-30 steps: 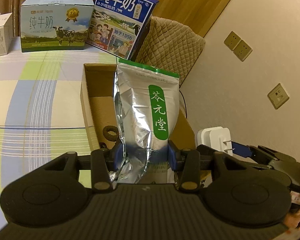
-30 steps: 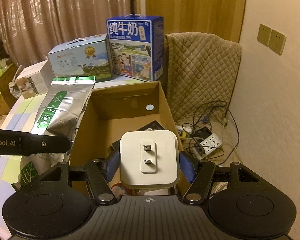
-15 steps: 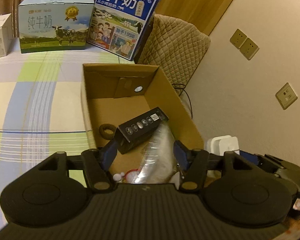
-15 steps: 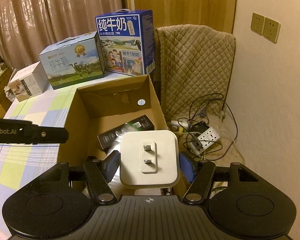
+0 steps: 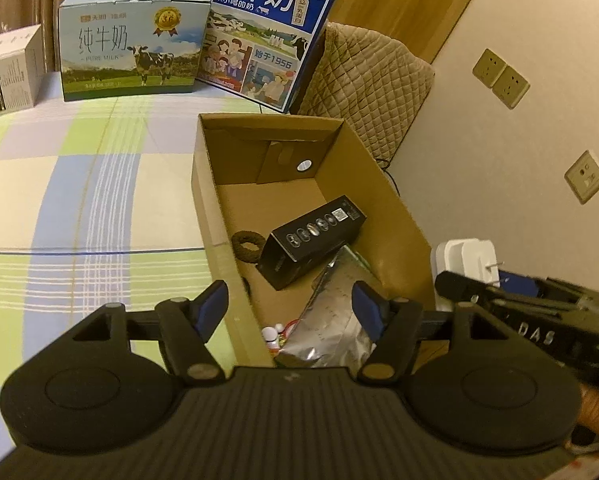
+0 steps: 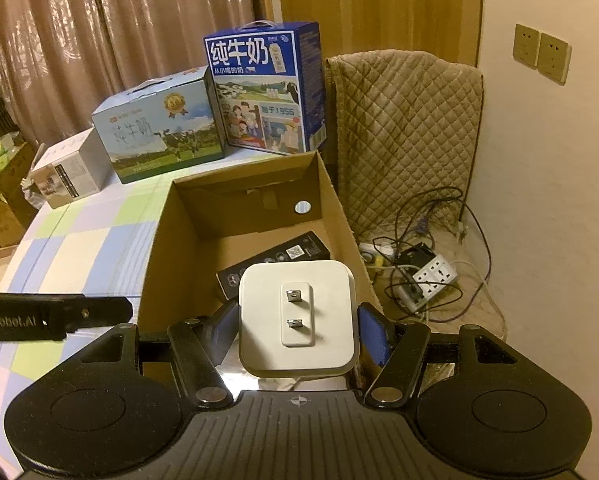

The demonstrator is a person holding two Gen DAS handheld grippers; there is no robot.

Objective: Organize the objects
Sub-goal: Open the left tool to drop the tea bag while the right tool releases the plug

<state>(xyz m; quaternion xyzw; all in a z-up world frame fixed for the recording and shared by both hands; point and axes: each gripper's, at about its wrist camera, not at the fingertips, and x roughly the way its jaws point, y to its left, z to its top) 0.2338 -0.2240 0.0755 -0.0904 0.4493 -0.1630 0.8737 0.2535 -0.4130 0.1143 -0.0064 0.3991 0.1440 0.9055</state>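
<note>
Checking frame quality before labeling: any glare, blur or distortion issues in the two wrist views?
Left wrist: warm dim light, strong fisheye bending of the cardboard box, glare on the foil pouch. Right wrist: same warm cast, dark vignette corners, white charger sharp, text on the left hand-held gripper slightly soft.

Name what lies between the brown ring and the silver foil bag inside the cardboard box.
The black carton lies tilted between the brown ring and the silver foil bag in the cardboard box, shown in the left wrist view.
</note>
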